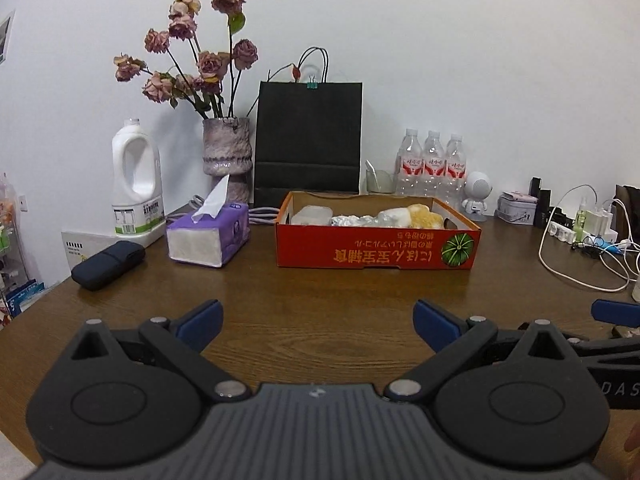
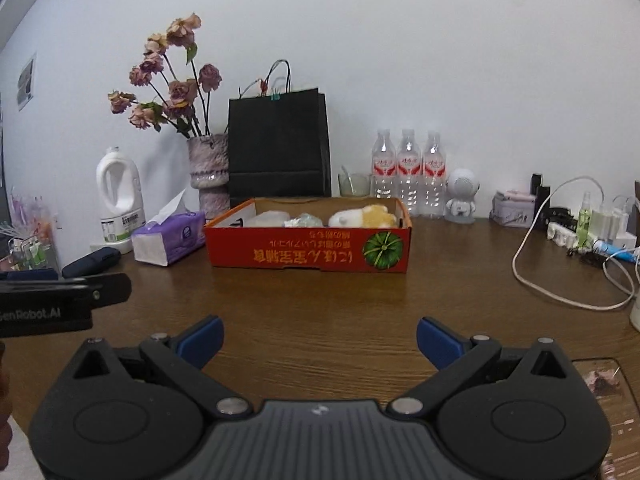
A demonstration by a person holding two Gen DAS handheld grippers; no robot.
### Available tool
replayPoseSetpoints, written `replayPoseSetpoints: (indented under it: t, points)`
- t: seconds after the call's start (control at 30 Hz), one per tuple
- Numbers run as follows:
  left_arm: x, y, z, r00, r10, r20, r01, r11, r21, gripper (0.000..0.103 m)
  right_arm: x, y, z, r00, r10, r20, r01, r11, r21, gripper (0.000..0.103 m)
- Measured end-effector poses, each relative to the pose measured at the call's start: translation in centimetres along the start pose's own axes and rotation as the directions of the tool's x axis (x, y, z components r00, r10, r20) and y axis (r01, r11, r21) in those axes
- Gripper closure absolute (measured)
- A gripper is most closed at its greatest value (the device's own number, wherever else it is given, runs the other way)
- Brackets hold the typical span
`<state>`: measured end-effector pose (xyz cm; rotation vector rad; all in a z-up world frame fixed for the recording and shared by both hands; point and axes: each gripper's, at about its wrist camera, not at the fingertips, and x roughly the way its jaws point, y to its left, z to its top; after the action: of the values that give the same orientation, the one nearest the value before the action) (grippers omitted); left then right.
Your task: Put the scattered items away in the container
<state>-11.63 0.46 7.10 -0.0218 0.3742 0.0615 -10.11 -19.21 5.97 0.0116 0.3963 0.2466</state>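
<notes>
Hovering low over the wooden table's (image 1: 320,300) near edge, left gripper (image 1: 318,322) and right gripper (image 2: 320,340) both spread wide, holding nothing. The red cardboard box (image 1: 376,250) sits toward the back edge, already holding the items, so probably done.

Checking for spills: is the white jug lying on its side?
No, the white jug stands upright beside the tissue pack.

Ahead of both grippers, the red box (image 1: 376,254) wall hides its contents' lower parts; its print is unreadable.
</notes>
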Motion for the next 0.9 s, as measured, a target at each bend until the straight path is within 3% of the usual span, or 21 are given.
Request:
replayPoseSetpoints:
  t: [0.37,0.53,0.77,0.9]
  points:
    - [9.6,0.8,-1.1,0.987,-0.003,-0.163,0.001,1.000,-0.011,0.000,7.8,-1.6,-0.1,0.994,-0.034,-0.108,0.040,0.998,0.046,0.000]
    - [13.2,0.3,-1.3,0.976,0.024,-0.217,-0.014,0.999,0.047,0.000,11.5,-1.7,0.1,0.986,-0.036,-0.161,0.044,0.998,0.049,0.000]
    - [15.5,0.6,-1.2,0.965,0.030,-0.261,-0.019,0.999,0.043,0.000,14.7,-1.6,1.0,0.979,-0.046,-0.199,0.055,0.998,0.043,0.000]
    - [16.4,0.6,-1.3,0.950,0.025,-0.311,-0.012,0.999,0.044,0.000,15.8,-1.6,0.8,0.971,-0.044,-0.234,0.056,0.997,0.045,0.000]
